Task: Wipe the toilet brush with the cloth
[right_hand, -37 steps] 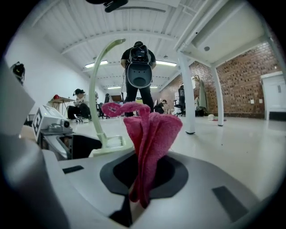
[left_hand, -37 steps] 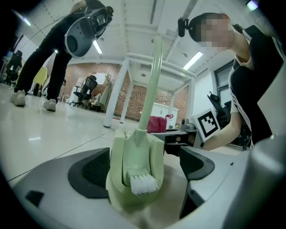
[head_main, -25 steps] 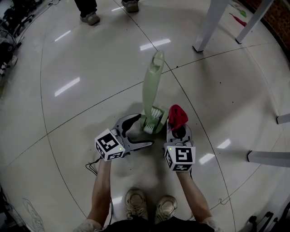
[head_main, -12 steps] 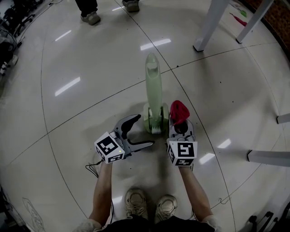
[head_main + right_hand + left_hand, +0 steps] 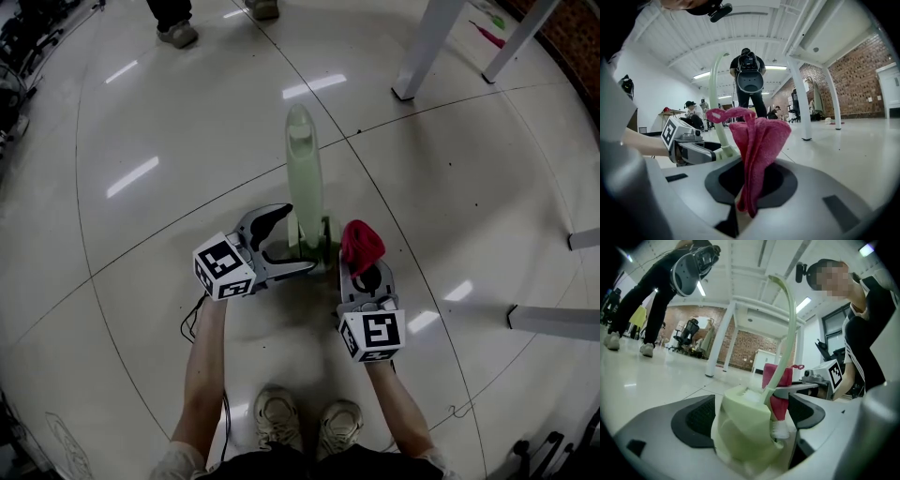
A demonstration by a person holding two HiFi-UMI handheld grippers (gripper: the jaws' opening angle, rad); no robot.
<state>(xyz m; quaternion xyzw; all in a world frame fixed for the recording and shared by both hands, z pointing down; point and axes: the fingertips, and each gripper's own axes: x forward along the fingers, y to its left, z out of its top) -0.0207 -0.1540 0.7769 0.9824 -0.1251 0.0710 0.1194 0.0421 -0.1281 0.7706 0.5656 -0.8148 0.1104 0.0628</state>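
Toilet brush (image 5: 302,173), pale green, was seen standing upright in its matching holder (image 5: 317,251) on the glossy floor (image 5: 141,234), with its long handle curved at the top. The holder was bracketed by the left gripper (image 5: 292,241), whose jaws were held wide apart on either side of it. A gap was visible at one pad in the left gripper view, so no clamping could be confirmed. Just beside the holder, on its right, the red cloth (image 5: 757,150) was pinched between the closed jaws of the right gripper (image 5: 750,187), its folds bunched upward above the pads. Contact between cloth and brush could not be made out. Farther off, white table legs (image 5: 424,52) and another person's shoes (image 5: 175,34) were visible.
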